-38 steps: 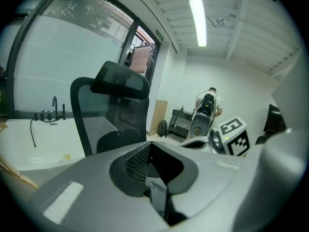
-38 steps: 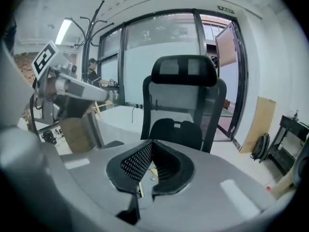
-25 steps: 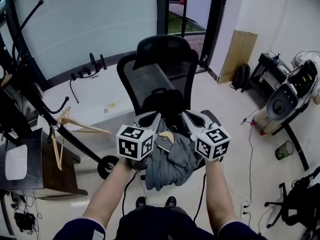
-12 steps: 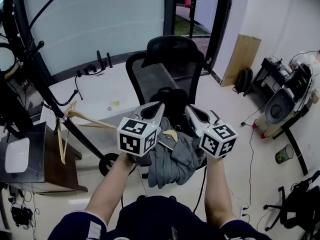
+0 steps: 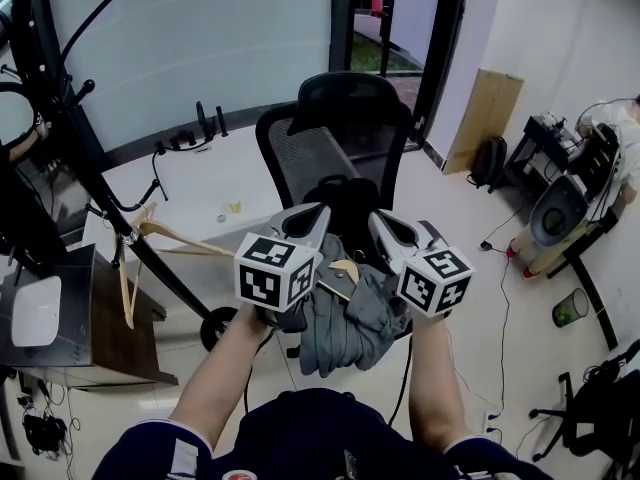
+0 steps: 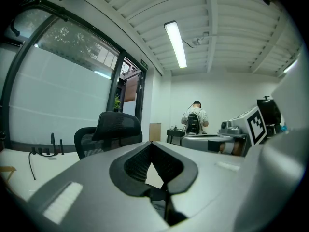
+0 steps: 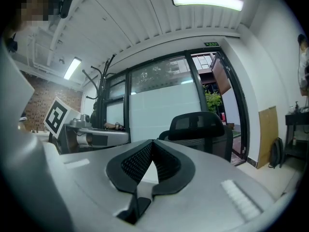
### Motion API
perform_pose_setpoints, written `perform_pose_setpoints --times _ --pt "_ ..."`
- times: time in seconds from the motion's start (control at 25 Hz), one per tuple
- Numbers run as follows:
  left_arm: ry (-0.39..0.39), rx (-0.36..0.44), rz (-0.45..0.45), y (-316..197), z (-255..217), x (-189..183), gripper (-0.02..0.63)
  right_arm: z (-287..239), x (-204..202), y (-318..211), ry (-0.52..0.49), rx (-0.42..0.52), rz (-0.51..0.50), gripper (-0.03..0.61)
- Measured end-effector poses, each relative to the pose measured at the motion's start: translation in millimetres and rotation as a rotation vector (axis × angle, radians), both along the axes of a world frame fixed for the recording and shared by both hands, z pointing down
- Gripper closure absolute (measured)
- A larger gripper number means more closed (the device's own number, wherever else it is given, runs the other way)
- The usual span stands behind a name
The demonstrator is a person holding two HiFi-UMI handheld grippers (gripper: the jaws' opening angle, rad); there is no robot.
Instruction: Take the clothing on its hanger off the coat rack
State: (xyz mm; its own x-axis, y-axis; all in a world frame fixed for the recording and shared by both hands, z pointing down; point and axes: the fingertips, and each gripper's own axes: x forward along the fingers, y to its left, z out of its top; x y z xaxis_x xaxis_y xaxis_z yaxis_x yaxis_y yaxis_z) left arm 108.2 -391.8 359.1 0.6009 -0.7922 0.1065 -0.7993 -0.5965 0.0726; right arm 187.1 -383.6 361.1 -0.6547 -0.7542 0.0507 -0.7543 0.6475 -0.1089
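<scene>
A grey garment on a wooden hanger hangs bunched between and below my two grippers, in front of the office chair. The black coat rack stands apart at the left. My left gripper and right gripper point forward side by side over the garment. In the left gripper view the left gripper is shut with nothing at its tips. The right gripper is shut the same way. What carries the hanger is hidden under the grippers.
A bare wooden hanger hangs on the rack's lower hooks. A dark side table stands at the left. A white desk lies behind the chair. Equipment and cables fill the right side. A person stands far off.
The head view has swung up and slightly left, showing more of the coat rack. Both grippers and the grey garment keep almost the same place, a touch higher.
</scene>
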Motion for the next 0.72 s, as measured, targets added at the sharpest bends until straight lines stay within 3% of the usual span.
perform_pose_setpoints --times 0.72 --pt "0.01 -0.01 0.015 4.4 -0.1 4.3 0.601 -4.6 4.7 9.5 0.003 -0.001 0.009 0.578"
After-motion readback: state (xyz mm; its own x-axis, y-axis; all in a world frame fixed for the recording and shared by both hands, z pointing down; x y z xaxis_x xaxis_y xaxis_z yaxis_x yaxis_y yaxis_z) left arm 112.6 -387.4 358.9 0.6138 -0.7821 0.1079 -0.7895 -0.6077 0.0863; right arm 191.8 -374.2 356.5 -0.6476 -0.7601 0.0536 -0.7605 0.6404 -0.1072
